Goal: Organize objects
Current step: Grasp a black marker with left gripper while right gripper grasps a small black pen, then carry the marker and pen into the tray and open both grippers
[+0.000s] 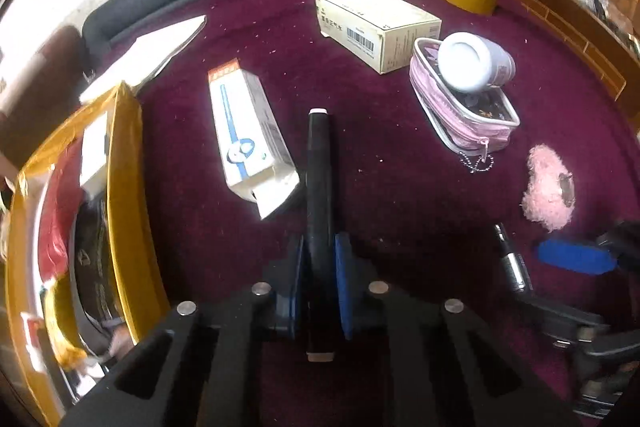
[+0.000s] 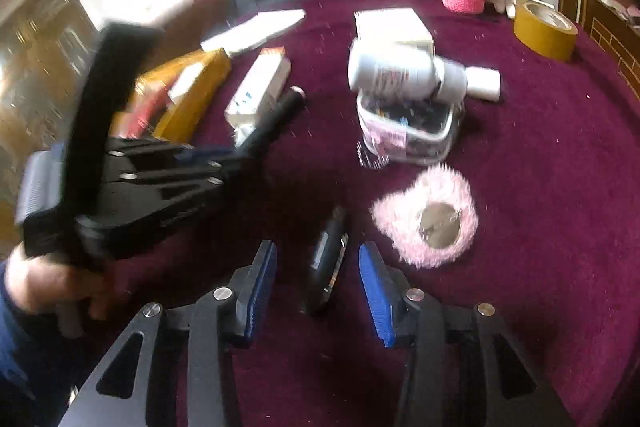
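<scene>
Left wrist: my left gripper (image 1: 320, 267) jaws clamp black marker (image 1: 319, 163) | right gripper (image 2: 318, 291) jaws wide around dark tube (image 2: 328, 259) | next: I'd say close, lift.

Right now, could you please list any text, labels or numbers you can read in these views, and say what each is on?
Nothing can be read with confidence.
Cream carton: barcode and dark printed characters, too small to read.
Blue-and-white box: picture only, lettering blurred.
White bottle: reddish label print, blurred.
Dark tube ahead of the right gripper: label unreadable.
</scene>
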`<state>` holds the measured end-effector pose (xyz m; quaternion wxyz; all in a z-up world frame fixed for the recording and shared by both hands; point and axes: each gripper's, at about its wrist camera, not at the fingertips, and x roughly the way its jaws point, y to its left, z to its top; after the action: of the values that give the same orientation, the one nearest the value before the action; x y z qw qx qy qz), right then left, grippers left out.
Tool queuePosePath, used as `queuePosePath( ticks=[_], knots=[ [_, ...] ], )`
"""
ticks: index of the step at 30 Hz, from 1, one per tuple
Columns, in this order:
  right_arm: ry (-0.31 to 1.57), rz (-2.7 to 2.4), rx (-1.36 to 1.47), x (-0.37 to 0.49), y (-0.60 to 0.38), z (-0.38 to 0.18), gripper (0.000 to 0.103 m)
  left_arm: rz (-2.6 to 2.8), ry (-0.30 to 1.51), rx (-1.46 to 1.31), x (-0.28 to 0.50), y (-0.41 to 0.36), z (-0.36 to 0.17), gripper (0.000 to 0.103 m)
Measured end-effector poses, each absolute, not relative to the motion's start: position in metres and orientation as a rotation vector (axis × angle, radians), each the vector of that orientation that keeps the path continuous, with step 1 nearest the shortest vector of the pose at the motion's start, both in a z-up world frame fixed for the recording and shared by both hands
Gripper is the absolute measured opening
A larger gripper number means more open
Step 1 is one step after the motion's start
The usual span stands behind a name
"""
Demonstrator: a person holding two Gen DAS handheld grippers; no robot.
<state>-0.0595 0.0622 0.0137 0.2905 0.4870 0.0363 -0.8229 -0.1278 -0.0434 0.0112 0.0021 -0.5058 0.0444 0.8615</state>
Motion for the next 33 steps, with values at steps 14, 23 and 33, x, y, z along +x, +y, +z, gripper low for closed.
queuePosePath(
  ticks=[14, 23, 33],
  knots=[
    [0.056, -2.322, 1.175, -0.063, 0.069, 0.022, 0.017, 2.749, -0.074, -1.396, -0.122, -0.057, 0.020, 0.014],
    [-0.088, -2.292, 1.093, -0.062, 0.071, 0.034, 0.018, 2.753, -0.187, -1.207, -0.096, -0.076, 0.064, 0.014],
    [-0.184, -2.244, 1.131, -0.066, 0.066, 0.029, 0.018, 2.893, -0.443, -1.076, -0.071, -0.171, 0.103, 0.014]
  ],
)
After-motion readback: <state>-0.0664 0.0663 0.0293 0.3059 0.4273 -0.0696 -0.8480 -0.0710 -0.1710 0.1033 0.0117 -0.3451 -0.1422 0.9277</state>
